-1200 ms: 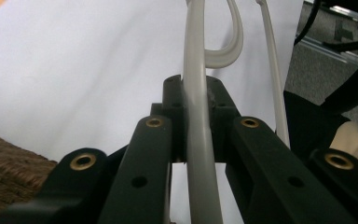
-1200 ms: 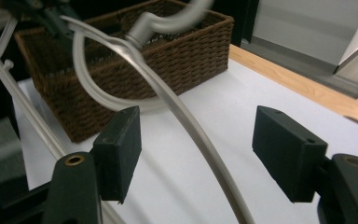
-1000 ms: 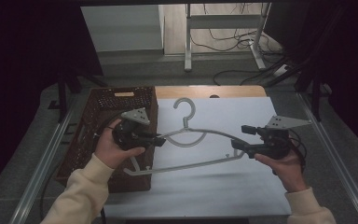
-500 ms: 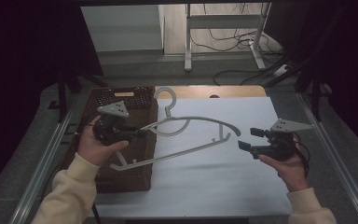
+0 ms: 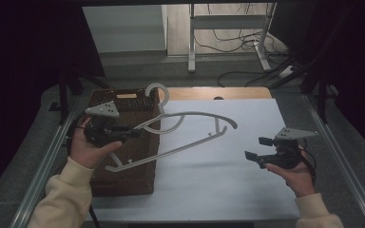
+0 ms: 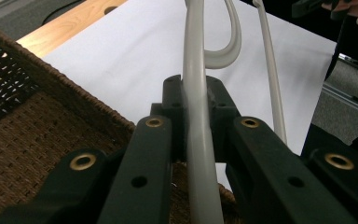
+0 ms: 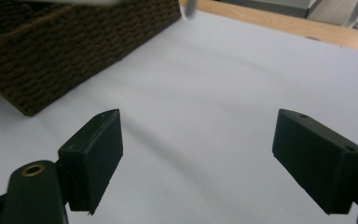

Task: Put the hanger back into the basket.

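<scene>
Now my left gripper (image 5: 132, 133) fingers clamp the grey hanger (image 5: 190, 124) over the wicker basket (image 5: 123, 166), left of frame; my right gripper (image 5: 255, 148) gapes wide, holding nothing. Next I'd lower it inside.

A white sheet (image 5: 228, 180) covers the table top, with a strip of bare wooden board (image 5: 237, 93) exposed along its far edge. A dark brown wicker basket (image 5: 123, 178) stands on the sheet's left side. Metal rails (image 5: 342, 156) run down both sides of the table. Beyond it, a white metal stand (image 5: 191, 38) rests on the floor, with loose black cables (image 5: 237, 45) lying around its legs.
</scene>
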A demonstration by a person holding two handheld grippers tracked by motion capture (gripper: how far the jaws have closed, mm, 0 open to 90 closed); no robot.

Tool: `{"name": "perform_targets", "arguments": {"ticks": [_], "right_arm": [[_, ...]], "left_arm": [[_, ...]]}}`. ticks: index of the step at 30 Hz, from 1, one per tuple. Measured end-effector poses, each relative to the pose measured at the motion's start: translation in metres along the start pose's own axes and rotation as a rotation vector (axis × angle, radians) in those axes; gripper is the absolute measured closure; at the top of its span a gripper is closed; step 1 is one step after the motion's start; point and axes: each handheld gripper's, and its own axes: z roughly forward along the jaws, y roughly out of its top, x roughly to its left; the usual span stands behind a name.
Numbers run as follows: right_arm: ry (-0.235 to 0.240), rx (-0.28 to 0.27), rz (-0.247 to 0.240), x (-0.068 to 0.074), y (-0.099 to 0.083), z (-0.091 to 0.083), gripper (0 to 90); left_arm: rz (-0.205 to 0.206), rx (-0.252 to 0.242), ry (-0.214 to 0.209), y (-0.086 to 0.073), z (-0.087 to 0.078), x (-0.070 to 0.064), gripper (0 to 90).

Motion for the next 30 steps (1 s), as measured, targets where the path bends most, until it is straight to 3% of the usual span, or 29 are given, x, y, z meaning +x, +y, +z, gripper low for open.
{"name": "perform_targets", "arguments": {"ticks": [6,14,30], "right_arm": [[-0.025,0.031,0.028,-0.007,-0.011,0.005,15.8],[-0.038,0.074,0.019,-0.007,-0.016,0.013,15.9],[-0.053,0.104,0.020,-0.007,-0.018,0.018,16.1]], "left_arm": [[-0.008,-0.018,0.008,-0.003,-0.004,0.003,81.5],[-0.025,-0.034,0.021,-0.007,-0.010,0.006,81.5],[-0.063,-0.055,0.059,-0.020,-0.028,0.018,81.5]]}}
